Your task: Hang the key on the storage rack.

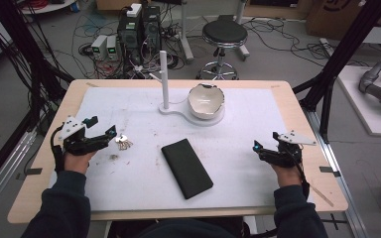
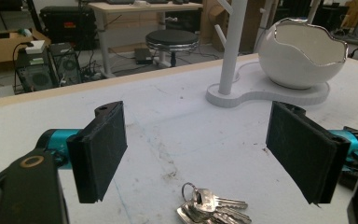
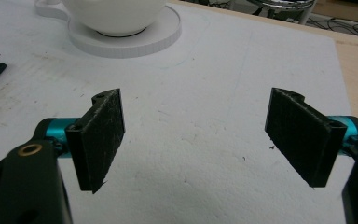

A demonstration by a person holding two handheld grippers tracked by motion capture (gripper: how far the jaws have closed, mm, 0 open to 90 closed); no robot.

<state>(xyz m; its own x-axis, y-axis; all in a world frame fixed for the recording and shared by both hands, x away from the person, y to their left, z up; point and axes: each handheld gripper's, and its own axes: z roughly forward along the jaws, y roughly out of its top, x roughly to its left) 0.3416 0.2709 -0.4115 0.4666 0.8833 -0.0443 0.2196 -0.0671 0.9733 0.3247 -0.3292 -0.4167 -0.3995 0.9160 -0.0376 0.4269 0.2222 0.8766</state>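
The left gripper (image 1: 110, 133) is at about 9 o'clock on the white mat (image 1: 238, 163), and its jaws stand wide apart with nothing between them. The bunch of keys (image 1: 124, 143) lies flat on the mat just beside its tips, toward 3 o'clock from them. In the left gripper view the keys (image 2: 212, 208) are low in the middle, between the two black jaws but a little nearer to the camera than the pads, and I see no touching.

The right gripper (image 1: 256, 147) is at about 3 o'clock on the mat, well apart from the keys. Its jaws are also spread wide and hold nothing; in the right gripper view, bare mat lies between them.

A black flat case (image 1: 186, 167) lies in the middle of the mat, tilted, between the two grippers. At 12 o'clock stands a white stand (image 1: 164, 79) with an upright post, and a white bowl (image 1: 206, 101) with a broken-shell edge sits on its round base, just to the right of the post.
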